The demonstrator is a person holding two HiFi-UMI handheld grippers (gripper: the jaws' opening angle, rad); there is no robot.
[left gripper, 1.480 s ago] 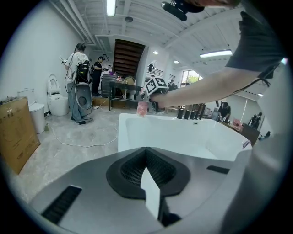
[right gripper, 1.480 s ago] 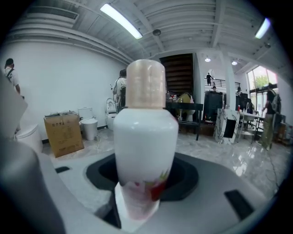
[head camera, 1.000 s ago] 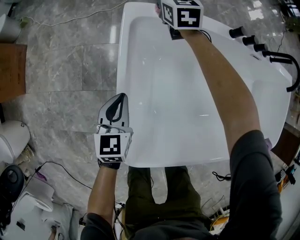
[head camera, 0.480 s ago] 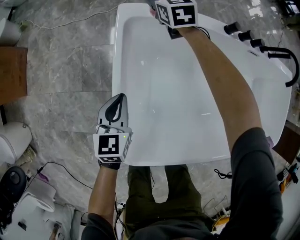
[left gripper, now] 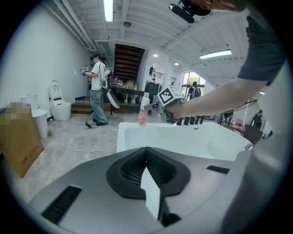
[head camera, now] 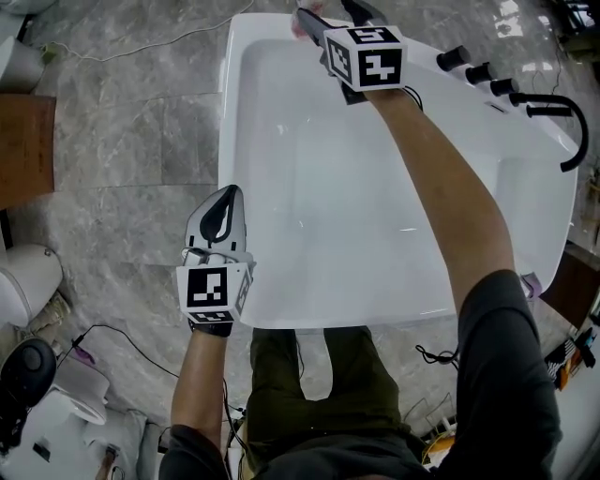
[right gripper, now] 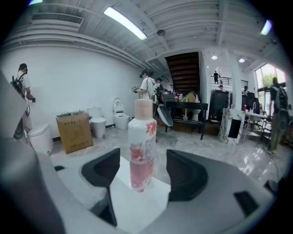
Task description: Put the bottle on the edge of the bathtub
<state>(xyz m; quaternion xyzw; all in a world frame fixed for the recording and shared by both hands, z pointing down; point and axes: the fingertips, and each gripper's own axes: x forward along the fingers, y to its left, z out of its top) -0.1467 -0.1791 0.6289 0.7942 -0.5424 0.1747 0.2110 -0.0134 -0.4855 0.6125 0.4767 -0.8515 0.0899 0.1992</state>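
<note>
A white-and-pink flowered bottle (right gripper: 141, 146) stands upright on the far corner of the white bathtub's rim (right gripper: 137, 203). My right gripper (right gripper: 143, 172) is around it with jaws opening; both pads stand clear of the bottle's sides. In the head view, the right gripper (head camera: 333, 13) reaches across the bathtub (head camera: 227, 141) to that corner, and only a bit of the bottle (head camera: 300, 22) shows. My left gripper (head camera: 227, 201) hangs shut and empty beside the tub's near left rim. The left gripper view shows its closed jaws (left gripper: 146, 165) and the bottle (left gripper: 143, 112) far off.
A black faucet (head camera: 574, 127) and black knobs (head camera: 476, 71) sit on the tub's right rim. Toilets (head camera: 23, 281) and a brown box (head camera: 23, 141) stand on the grey marble floor at left, with cables. People (left gripper: 97, 89) stand in the background.
The right gripper's jaws have spread apart at the tub's far corner and now show beyond the marker cube. The left gripper has drifted slightly left.
</note>
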